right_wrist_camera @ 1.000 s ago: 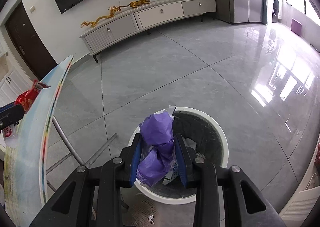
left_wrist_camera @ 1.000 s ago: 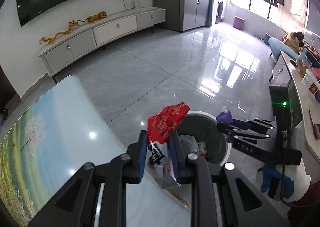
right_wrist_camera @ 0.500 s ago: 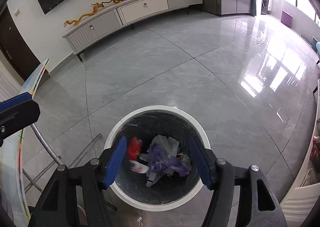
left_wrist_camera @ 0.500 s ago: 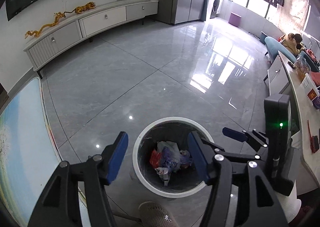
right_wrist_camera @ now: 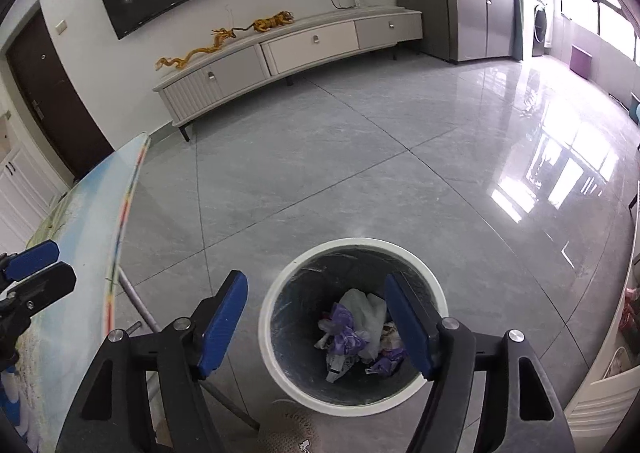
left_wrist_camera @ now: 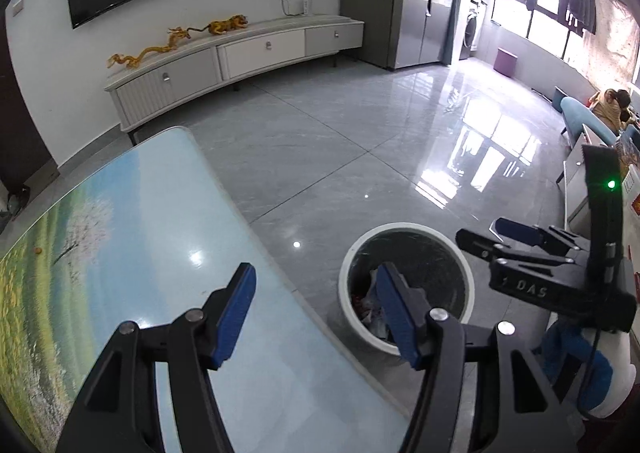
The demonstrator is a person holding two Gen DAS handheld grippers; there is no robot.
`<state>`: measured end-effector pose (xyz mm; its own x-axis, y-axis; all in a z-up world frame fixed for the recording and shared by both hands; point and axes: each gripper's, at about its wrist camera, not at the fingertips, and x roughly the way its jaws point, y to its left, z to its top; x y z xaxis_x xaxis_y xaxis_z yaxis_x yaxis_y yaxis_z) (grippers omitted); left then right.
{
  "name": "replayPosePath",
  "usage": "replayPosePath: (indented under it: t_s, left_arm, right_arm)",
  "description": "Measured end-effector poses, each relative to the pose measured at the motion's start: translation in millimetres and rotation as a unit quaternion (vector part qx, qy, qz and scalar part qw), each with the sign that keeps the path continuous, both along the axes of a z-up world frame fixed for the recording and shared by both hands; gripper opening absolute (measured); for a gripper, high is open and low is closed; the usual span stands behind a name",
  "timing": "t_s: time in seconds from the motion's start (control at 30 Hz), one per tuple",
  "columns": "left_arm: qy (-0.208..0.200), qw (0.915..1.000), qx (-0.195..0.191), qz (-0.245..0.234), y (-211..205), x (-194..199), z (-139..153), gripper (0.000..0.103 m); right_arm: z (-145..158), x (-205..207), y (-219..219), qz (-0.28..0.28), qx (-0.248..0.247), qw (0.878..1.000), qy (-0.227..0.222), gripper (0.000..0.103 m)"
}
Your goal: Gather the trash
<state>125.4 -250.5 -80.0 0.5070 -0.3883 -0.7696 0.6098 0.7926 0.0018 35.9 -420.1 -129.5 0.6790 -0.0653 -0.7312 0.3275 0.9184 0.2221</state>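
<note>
A white-rimmed bin (right_wrist_camera: pixel 352 243) stands on the floor with purple wrappers (right_wrist_camera: pixel 344 333) and a white bag (right_wrist_camera: pixel 368 309) inside. My right gripper (right_wrist_camera: pixel 316 293) hangs above its left rim, jaws opening, nothing between them. My left gripper (left_wrist_camera: pixel 314 285) is open and empty over the edge of the landscape-print table (left_wrist_camera: pixel 140 233), left of the bin (left_wrist_camera: pixel 404 227). Red trash (left_wrist_camera: pixel 358 299) shows inside the bin. The right gripper (left_wrist_camera: pixel 486 235) appears beyond the bin, and the left gripper (right_wrist_camera: pixel 32 269) at the left edge over the table (right_wrist_camera: pixel 80 253).
Metal table legs (right_wrist_camera: pixel 136 293) slant beside the bin. A slipper (right_wrist_camera: pixel 288 433) lies below it. A long TV cabinet (left_wrist_camera: pixel 240 57) lines the far wall across the glossy tiled floor. A white cabinet (right_wrist_camera: pixel 600 393) is at the right; a person (left_wrist_camera: pixel 608 105) sits far off.
Both grippers opened; the red wrapper and the purple wrapper fell into the bin. The left gripper then swung back left over the table edge.
</note>
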Motion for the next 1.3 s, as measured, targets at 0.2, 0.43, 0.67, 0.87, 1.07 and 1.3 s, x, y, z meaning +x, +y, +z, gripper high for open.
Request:
replayPosePath:
  t_s: [0.2, 0.43, 0.67, 0.87, 1.07, 1.3]
  left_arm:
    - [-0.017, 0.9975, -0.007, 0.068, 86.0, -2.1, 8.8, 0.061]
    - [-0.06, 0.9856, -0.023, 0.156, 185.4, -11.7, 29.1, 0.072]
    - [-0.089, 0.9679, -0.027, 0.234, 263.5, -22.5, 40.8, 0.072]
    - [-0.096, 0.9526, -0.037, 0.286, 309.8, -34.4, 41.0, 0.072]
    - [-0.088, 0.9419, -0.04, 0.322, 334.5, -37.3, 32.6, 0.072]
    - [-0.097, 0.9324, -0.037, 0.346, 342.5, -41.5, 30.0, 0.072]
  right_arm:
    - [30.5, 3.9, 54.6, 0.05, -0.013, 0.998, -0.034, 0.073]
    - [59.4, 8.3, 120.6, 0.105, -0.034, 0.992, -0.061, 0.081]
    - [69.8, 8.9, 176.6, 0.137, -0.052, 0.986, -0.073, 0.088]
    - [73.0, 8.5, 208.5, 0.154, -0.072, 0.982, -0.081, 0.093]
    - [77.5, 5.2, 229.2, 0.155, -0.096, 0.979, -0.092, 0.102]
    - [75.2, 6.9, 238.0, 0.137, -0.123, 0.978, -0.098, 0.103]
